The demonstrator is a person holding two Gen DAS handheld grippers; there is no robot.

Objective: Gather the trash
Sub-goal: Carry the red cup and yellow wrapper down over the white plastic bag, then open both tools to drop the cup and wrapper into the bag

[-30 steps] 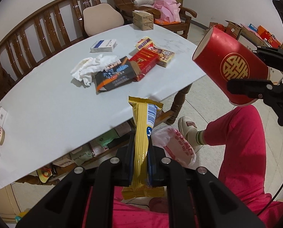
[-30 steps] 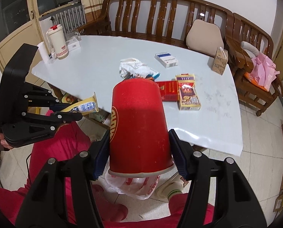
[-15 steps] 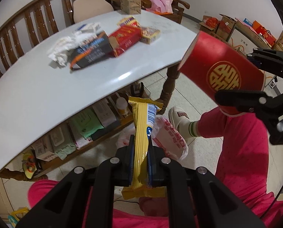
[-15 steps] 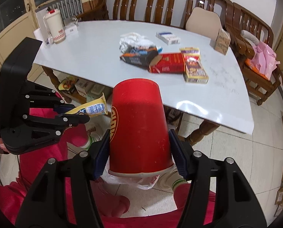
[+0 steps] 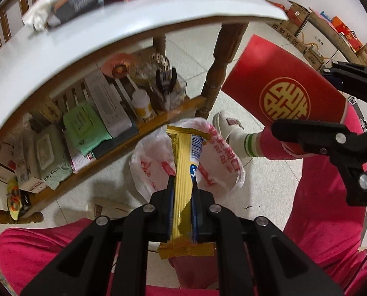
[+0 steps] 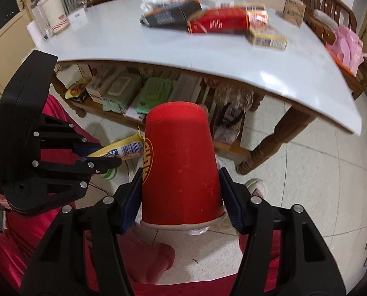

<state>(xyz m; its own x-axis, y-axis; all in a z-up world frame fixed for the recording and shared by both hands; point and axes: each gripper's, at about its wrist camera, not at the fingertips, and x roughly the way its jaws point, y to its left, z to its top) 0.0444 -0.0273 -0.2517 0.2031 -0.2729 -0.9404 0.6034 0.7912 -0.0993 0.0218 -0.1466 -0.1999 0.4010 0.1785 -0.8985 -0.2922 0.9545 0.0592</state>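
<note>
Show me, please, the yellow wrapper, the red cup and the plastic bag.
yellow wrapper (image 5: 183,162): left wrist view, its ribbed middle.
red cup (image 6: 181,167): right wrist view, its side wall.
plastic bag (image 5: 220,157): left wrist view, its printed right wall.

White table (image 6: 158,49), boxes (image 6: 218,21), crumpled tissue (image 5: 39,14)

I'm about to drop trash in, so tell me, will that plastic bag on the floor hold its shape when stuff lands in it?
Probably not. The plastic bag looks thin, translucent and crumpled, so it is likely floppy and light. Its mouth gapes unevenly with nothing propping it, so the yellow wrapper or red paper cup may fold the rim.
</note>
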